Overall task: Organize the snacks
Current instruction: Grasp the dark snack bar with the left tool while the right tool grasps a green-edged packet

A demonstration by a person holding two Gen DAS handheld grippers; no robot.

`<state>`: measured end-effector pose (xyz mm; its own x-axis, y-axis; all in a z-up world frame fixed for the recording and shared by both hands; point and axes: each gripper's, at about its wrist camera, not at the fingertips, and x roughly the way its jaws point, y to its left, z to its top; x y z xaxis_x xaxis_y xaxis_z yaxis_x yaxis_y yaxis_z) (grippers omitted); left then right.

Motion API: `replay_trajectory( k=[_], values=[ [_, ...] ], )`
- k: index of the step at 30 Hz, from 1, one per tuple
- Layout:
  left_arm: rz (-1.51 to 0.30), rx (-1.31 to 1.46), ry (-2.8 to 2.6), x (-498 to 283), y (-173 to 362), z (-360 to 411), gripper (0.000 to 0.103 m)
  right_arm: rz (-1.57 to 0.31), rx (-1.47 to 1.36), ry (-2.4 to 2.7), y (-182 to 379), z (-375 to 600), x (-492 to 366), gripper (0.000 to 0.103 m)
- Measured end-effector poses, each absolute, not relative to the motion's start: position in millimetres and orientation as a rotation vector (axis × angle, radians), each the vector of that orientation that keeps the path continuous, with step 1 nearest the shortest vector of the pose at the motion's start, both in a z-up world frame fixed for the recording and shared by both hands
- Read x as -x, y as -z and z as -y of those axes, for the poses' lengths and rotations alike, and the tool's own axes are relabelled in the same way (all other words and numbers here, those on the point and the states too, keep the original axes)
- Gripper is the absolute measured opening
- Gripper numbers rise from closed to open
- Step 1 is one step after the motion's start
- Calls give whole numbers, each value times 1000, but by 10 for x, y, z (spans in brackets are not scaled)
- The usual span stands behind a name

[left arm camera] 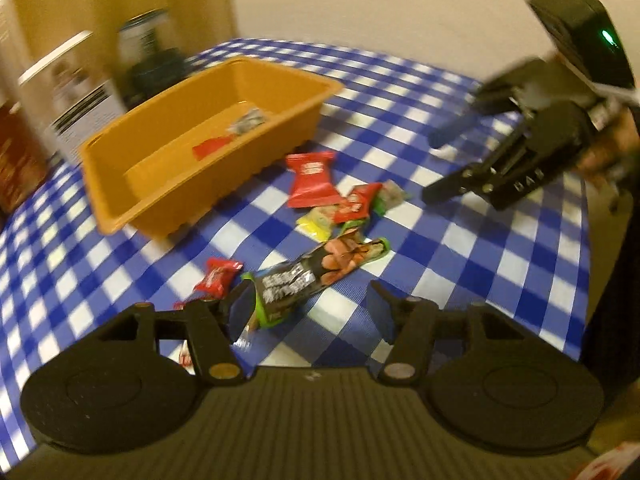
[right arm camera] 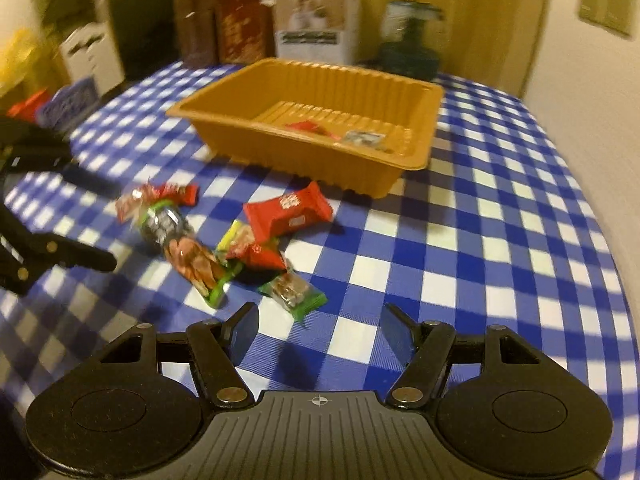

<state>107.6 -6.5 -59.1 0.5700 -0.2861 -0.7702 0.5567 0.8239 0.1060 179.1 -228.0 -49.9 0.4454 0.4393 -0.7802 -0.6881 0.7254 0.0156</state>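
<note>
Several snack packets [right arm camera: 224, 248] lie beyond both hand-held grippers.

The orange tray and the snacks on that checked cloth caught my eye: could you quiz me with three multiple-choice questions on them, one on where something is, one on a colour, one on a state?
1. Where does the large red packet lie?
A. inside the tray
B. on the cloth, just in front of the tray
C. between a gripper's fingers

2. What colours is the tablecloth?
A. blue and white
B. red and white
C. plain green

3. How does the right gripper stand?
A. shut on a packet
B. open, with nothing between its fingers
C. resting inside the tray

Answers:
1 B: the packet sits on the cloth below the orange tray and its near wall.
2 A: blue and white squares cover the whole table.
3 B: its two fingers stand apart and only cloth shows between them.
</note>
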Motion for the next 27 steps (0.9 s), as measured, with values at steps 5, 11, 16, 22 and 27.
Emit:
replay_trajectory(
  k=[5,11,16,22,27],
  values=[
    [-814,-473,591,-1191,731,200,58,-873,341,-758,620,2314,-1884,68],
    [-824,-564,664,-1382,828,279,57,-864,388,-802,658,2251,-1875,68],
    [-840,-630,754,-1496,859,359,55,-853,409,-843,699,2176,-1905,68],
    [-888,-683,790,-1558,934,423,46,-827,430,-873,725,2085,-2002,63],
    [-905,-641,753,-1523,932,414,44,-825,441,-891,759,2009,-2060,52]
  ],
)
